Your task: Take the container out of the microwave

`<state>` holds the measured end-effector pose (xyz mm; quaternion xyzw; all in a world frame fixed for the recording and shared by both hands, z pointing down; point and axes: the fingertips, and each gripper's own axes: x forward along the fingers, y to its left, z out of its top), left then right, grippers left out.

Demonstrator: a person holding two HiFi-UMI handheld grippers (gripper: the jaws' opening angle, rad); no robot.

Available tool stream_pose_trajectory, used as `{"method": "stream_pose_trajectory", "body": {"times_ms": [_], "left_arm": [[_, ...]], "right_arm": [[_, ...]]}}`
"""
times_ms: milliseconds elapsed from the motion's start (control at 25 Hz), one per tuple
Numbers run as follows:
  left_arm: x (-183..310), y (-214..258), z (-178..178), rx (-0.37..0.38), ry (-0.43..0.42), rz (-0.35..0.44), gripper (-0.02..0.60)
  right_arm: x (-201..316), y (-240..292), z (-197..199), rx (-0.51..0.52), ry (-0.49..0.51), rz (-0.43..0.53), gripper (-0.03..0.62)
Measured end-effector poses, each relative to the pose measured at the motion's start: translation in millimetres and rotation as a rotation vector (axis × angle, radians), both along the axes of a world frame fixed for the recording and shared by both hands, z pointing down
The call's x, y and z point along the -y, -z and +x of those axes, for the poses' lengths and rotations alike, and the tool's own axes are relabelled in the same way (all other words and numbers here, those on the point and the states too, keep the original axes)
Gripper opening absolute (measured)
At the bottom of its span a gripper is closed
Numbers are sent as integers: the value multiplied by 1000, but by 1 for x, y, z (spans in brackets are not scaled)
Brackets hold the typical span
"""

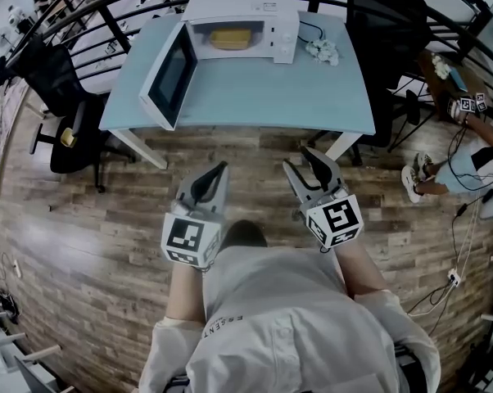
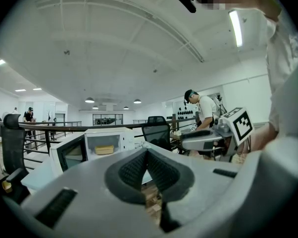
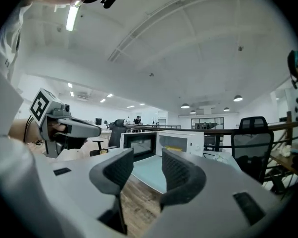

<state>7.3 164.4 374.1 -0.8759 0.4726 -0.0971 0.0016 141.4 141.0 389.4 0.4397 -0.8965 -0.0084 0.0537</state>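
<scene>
Sitting well beyond the right hand-held gripper (image 1: 298,158) is the container (image 1: 232,38).

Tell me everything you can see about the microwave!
The microwave is a white box that looks like painted metal. It stands upright near the far edge of the light blue table. Its door has a white frame and a dark window, and it is swung wide open on the left side. A yellowish container sits inside. A white control panel runs down the front on the right.
</scene>
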Motion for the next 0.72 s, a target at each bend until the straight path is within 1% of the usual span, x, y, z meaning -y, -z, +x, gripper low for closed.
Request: {"method": "stream_pose_trajectory", "body": {"times_ms": [160, 240, 400, 560, 720], "left_arm": [[2, -8, 0, 25, 0, -20, -6], [7, -13, -4, 39, 6, -30, -6], [25, -19, -12, 36, 14, -34, -6], [53, -29, -24, 24, 12, -49, -6], [95, -32, -43, 4, 18, -58, -6]], "right_arm": [[9, 1, 9, 17, -29, 9, 170], [15, 1, 8, 24, -27, 12, 170], [34, -7, -2, 26, -17, -8, 170], [62, -14, -16, 11, -8, -19, 170], [103, -14, -38, -20, 15, -21, 170]]}}
